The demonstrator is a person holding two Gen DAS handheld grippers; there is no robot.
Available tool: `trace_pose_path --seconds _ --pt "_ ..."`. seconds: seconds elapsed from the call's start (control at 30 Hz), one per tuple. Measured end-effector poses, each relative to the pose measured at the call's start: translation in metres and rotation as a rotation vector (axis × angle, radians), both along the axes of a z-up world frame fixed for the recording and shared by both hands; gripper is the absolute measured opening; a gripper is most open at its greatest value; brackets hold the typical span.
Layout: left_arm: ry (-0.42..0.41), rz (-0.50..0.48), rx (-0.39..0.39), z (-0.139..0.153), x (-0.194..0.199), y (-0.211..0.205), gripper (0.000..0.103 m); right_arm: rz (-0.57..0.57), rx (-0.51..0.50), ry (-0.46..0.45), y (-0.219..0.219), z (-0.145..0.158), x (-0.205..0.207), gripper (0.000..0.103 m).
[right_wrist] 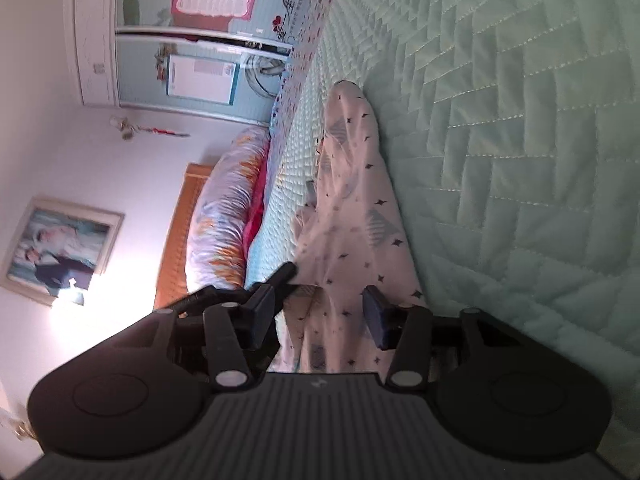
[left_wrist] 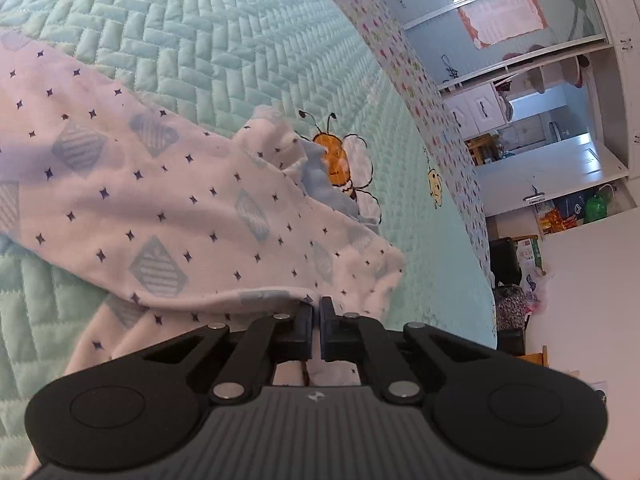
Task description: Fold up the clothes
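The left gripper is sitting nearest the lens, its jaws pressed together and pinching the hem of a white garment (small dark stars, pale blue diamonds). The garment is lying across a mint quilted bedspread bearing an embroidered bee. The right gripper is standing about half open, the cloth running between its pads; whether they are pressing it I cannot tell. Beyond the bed edge, a mirrored wardrobe, a bolster pillow, a wooden headboard and a framed picture are showing.
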State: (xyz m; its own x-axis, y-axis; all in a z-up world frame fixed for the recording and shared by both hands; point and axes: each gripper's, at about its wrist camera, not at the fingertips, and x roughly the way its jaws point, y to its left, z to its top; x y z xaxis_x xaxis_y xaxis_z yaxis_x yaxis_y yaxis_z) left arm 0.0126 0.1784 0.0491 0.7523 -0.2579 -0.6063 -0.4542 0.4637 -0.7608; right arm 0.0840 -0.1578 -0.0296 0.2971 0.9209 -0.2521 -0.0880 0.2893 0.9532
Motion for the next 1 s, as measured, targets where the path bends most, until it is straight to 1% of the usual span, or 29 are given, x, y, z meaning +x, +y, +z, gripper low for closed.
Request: trace_pose_path --seconds 0.07,0.13,0.23,0.27,0.43,0.53,0.57,0.6,0.63,0.67,0.7,0.77,0.8,0.9,1.0 --pt "0.024 -0.013 0.019 -0.001 0.002 0.0 0.002 0.016 -0.029 -0.021 0.001 0.001 -0.002 0.047" --pt "0.041 -0.022 0.047 -0.002 0.003 0.0 0.002 0.043 -0.084 -0.051 0.003 0.005 -0.003 0.045" --pt "0.046 -0.05 0.072 -0.004 0.007 -0.003 0.002 0.114 -0.219 -0.155 0.009 0.021 -0.006 0.045" --pt "0.047 -0.06 0.077 -0.005 0.009 -0.003 0.002 0.13 -0.251 -0.191 0.011 0.029 -0.008 0.047" --pt "0.056 -0.077 0.089 -0.01 0.012 -0.005 0.002 0.058 -0.106 -0.165 0.0 0.04 0.009 0.049" --pt "0.057 -0.082 0.098 -0.011 0.013 -0.005 0.002 0.08 -0.02 -0.06 0.017 0.026 0.025 0.049" --pt "0.058 -0.086 0.104 -0.01 0.013 -0.004 0.002 0.087 -0.053 -0.017 0.021 0.017 0.028 0.049" --pt "0.058 -0.086 0.102 -0.01 0.013 -0.003 0.002 0.09 -0.136 0.014 0.026 0.009 0.031 0.04" --pt "0.059 -0.088 0.099 -0.011 0.014 -0.002 0.002 0.111 -0.184 0.003 0.028 0.008 0.032 0.023" --pt "0.059 -0.092 0.094 -0.011 0.015 0.0 0.002 0.123 -0.206 0.001 0.027 0.01 0.033 0.022" --pt "0.06 -0.096 0.091 -0.011 0.017 0.002 0.002 0.121 -0.196 0.008 0.024 0.013 0.032 0.024" --pt "0.06 -0.102 0.097 -0.01 0.021 0.005 0.002 0.109 -0.178 -0.029 0.021 0.024 0.03 0.041" --pt "0.06 -0.105 0.102 -0.008 0.023 0.006 0.002 0.103 -0.168 -0.048 0.019 0.03 0.029 0.043" --pt "0.064 -0.112 0.1 -0.005 0.029 0.01 0.002 0.111 -0.088 -0.05 0.018 0.037 0.03 0.043" --pt "0.068 -0.124 0.112 -0.003 0.035 0.011 0.002 0.125 -0.122 -0.098 0.019 0.043 0.03 0.042"
